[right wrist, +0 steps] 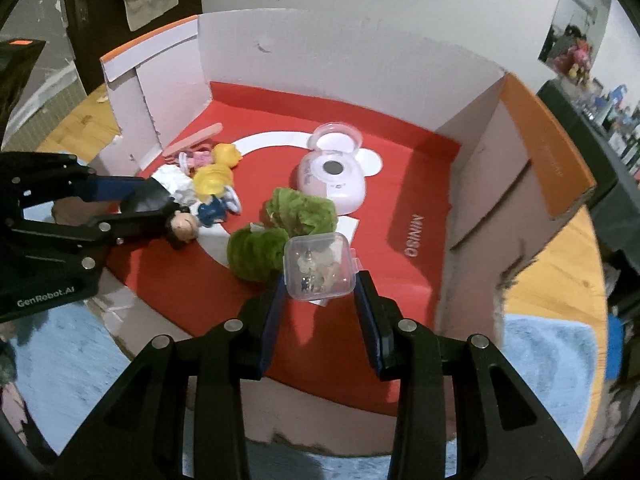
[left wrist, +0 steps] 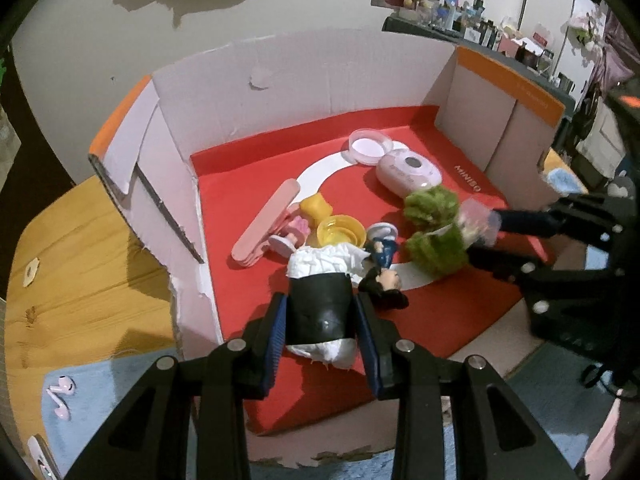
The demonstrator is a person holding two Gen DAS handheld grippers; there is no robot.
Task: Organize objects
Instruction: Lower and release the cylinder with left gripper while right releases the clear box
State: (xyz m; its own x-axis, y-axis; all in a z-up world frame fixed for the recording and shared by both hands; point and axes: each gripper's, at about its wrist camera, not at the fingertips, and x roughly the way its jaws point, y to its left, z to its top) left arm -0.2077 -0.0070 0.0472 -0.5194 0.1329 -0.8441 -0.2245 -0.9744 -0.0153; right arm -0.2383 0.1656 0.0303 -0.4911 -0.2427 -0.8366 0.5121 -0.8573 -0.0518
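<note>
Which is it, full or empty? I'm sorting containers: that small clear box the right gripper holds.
Not empty: through the small clear box, small trinkets show inside; its lid looks shut.

Both units same build: left gripper point(left wrist: 320, 320) and right gripper point(right wrist: 320, 292) are matte black skeletal frames with triangular cut-outs, round silver screw heads at the linkage pivots, and flat blue pads point(left wrist: 370, 344) lining the inner finger faces. In the right wrist view, the left unit at 9 o'clock carries white "GenRobot.AI" lettering point(right wrist: 46, 291) on its body and an orange patch point(right wrist: 20, 43) at 10 o'clock.
</note>
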